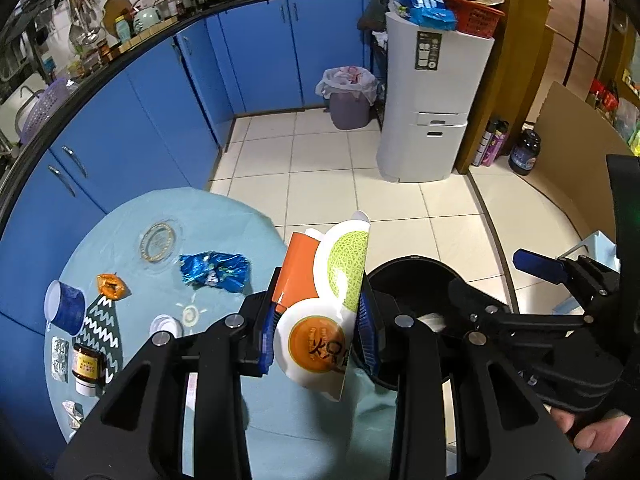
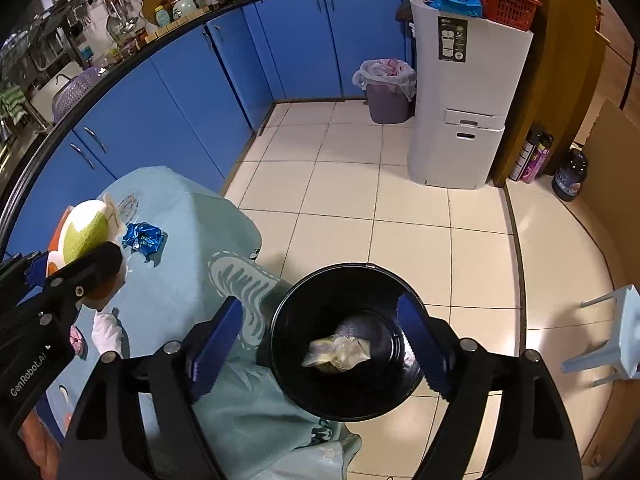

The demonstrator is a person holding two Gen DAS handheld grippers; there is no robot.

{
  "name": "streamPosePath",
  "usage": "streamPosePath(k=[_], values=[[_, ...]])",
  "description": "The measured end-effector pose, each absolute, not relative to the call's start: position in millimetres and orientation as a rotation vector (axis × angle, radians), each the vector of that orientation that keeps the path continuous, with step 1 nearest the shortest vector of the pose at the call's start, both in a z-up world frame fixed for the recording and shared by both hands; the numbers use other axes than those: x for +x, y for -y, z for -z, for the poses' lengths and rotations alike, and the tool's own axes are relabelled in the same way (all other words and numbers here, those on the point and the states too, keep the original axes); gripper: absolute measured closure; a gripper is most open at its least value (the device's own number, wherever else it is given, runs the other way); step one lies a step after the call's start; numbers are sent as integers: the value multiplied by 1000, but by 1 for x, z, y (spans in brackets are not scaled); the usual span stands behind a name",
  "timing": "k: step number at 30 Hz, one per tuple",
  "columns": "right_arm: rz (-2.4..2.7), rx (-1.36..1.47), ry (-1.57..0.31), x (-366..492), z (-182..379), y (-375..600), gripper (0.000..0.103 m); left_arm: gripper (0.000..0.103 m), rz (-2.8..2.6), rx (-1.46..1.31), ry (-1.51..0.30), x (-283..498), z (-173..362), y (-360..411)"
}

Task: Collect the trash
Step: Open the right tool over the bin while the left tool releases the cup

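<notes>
Your left gripper (image 1: 316, 320) is clamped on a melon carton (image 1: 320, 304) beside the black bin (image 2: 348, 344). Your right gripper (image 2: 316, 344) stands apart over the bin, where a crumpled bag (image 2: 338, 354) lies inside.

pale blue cloth on the desk (image 1: 132, 216), melon-print orange and white wrapper (image 1: 324, 304), shiny blue foil wrapper (image 1: 214, 270), black bin (image 2: 344, 344), bright blue cabinets (image 1: 160, 112), cream floor tiles (image 2: 360, 200)
</notes>
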State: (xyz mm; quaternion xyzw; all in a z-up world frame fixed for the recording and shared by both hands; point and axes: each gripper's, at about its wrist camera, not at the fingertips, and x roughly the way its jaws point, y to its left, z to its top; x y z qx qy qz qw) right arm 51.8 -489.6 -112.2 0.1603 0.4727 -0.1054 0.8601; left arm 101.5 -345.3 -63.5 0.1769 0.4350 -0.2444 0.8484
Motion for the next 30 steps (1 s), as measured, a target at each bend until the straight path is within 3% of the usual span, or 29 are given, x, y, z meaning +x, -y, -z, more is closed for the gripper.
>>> streamPosePath(k=[17, 18, 19, 20, 21, 30], values=[[402, 357, -967, 24, 115, 542, 23, 66, 665, 399, -865, 82, 49, 413], [405, 361, -969, 24, 116, 544, 23, 63, 668, 391, -867, 83, 48, 415], [408, 367, -972, 23, 117, 546, 23, 30, 670, 379, -876, 85, 48, 417], [409, 371, -974, 22, 117, 546, 23, 11, 676, 362, -879, 87, 47, 417], [408, 373, -976, 22, 118, 546, 23, 5, 671, 328, -853, 88, 44, 413], [380, 366, -976, 27, 119, 536, 23, 3, 586, 282, -882, 104, 49, 390]])
